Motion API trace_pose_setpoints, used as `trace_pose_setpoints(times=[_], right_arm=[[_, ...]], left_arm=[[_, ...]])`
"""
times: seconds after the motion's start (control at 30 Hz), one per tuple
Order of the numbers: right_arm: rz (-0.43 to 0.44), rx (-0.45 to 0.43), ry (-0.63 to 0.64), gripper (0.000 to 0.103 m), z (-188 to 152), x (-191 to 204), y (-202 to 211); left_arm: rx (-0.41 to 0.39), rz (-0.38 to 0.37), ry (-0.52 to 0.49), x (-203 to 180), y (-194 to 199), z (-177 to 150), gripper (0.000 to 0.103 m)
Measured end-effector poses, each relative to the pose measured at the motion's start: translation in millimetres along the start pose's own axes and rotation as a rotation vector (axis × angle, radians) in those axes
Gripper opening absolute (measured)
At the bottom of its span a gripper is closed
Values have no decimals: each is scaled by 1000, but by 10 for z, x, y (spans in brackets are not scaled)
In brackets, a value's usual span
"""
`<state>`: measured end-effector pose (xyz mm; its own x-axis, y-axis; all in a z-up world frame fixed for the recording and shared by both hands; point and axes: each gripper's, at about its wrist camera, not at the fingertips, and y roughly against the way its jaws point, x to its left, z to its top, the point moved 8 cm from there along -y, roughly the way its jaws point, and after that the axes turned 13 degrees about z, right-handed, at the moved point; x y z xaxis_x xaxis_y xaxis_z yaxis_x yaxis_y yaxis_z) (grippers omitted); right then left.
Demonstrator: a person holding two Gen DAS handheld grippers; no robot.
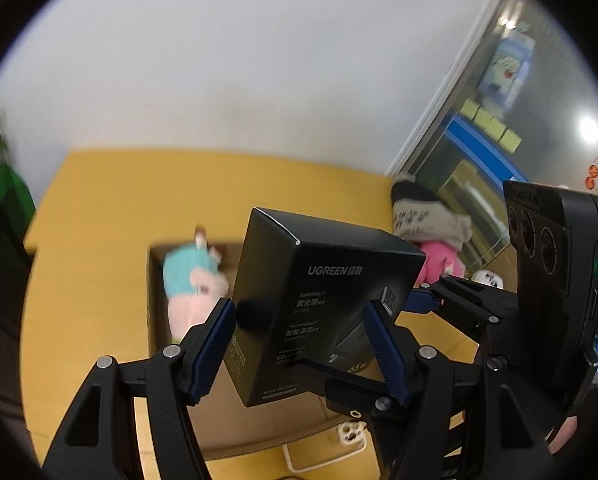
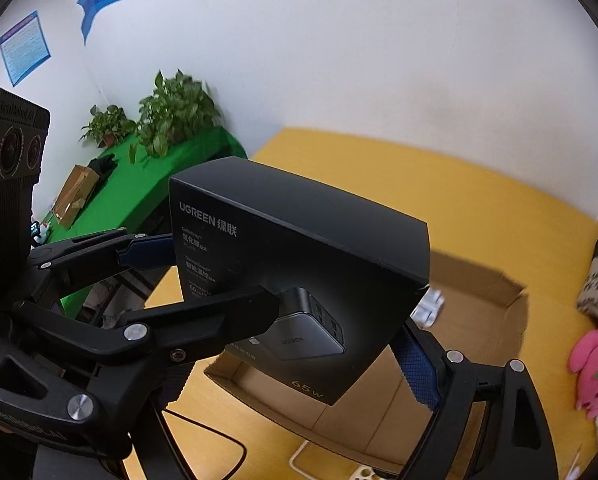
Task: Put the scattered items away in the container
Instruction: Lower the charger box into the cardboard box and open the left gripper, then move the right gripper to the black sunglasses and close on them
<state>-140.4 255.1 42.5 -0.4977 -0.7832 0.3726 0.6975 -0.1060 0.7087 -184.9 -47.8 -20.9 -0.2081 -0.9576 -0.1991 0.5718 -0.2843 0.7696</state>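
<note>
A black UGREEN charger box (image 1: 323,304) is held in the air between both grippers, above an open cardboard box (image 1: 157,280) on the yellow table. My left gripper (image 1: 303,344) is shut on the charger box, blue pads against its two sides. My right gripper (image 2: 299,344) is also shut on the same charger box (image 2: 299,264); its fingers (image 1: 431,300) show at the right of the left wrist view. The cardboard box (image 2: 499,312) holds a teal and pink plush toy (image 1: 191,284).
A pink plush (image 2: 595,368) and a beige and black plush (image 1: 427,216) lie on the table (image 1: 99,208) at the right. A white power strip (image 1: 351,432) with its cable lies by the carton's near side. A green-covered table (image 2: 139,196) with potted plants stands to the left.
</note>
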Motion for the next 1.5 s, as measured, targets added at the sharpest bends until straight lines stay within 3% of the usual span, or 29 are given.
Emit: trace_pose_setpoints(times=[0.23,0.43,0.77,0.9,1.03,1.17,1.2,1.23,1.27,1.3,1.33,1.37,1.4,1.43,1.47,1.5], right_arm=[[94,166,-160,91,-724,-461,-887],[168,245,-239,91,-1136,-690,-1442],[322,395,-366,94,-1707,-754,-2209],[290,390,-340,94,-1767,-716,-2034],[157,355,-241,95,-1679,-701,-1439],[61,261,-213,95,-1476,-709,-750],[41,231,-209,94,-1416,-695,-570],[11,200,-191,92,-1358,-679,-370],[-23,166,-164,70,-1298,-653,-169],[-29,149,-153,31,-1226,-600,-96],[-29,131,-155,21,-1212,-579,62],[-29,115,-168,21,-1226,-617,214],[-34,91,-187,21,-1252,-642,382],[-38,75,-200,27,-1283,-673,491],[-44,69,-212,65,-1337,-711,562],[-63,66,-235,103,-1420,-773,632]], left_arm=[[217,19,48,282,-840,-646,65],[351,68,57,458,-1348,-1007,65],[594,249,43,783,-1856,-1554,65],[527,324,54,854,-1594,-1424,66],[420,358,9,692,-1122,-1181,66],[294,307,6,365,-613,-957,65],[252,298,-10,266,-488,-909,47],[200,294,-47,119,-333,-866,0],[190,282,-77,-3,-276,-851,5],[180,258,-97,-128,-227,-840,3],[167,229,-104,-255,-155,-848,3],[160,215,-98,-338,-130,-849,4],[161,202,-86,-392,-97,-880,7],[172,197,-73,-434,-73,-938,26],[186,203,-65,-450,-59,-992,43],[199,206,-58,-459,-62,-1073,75]])
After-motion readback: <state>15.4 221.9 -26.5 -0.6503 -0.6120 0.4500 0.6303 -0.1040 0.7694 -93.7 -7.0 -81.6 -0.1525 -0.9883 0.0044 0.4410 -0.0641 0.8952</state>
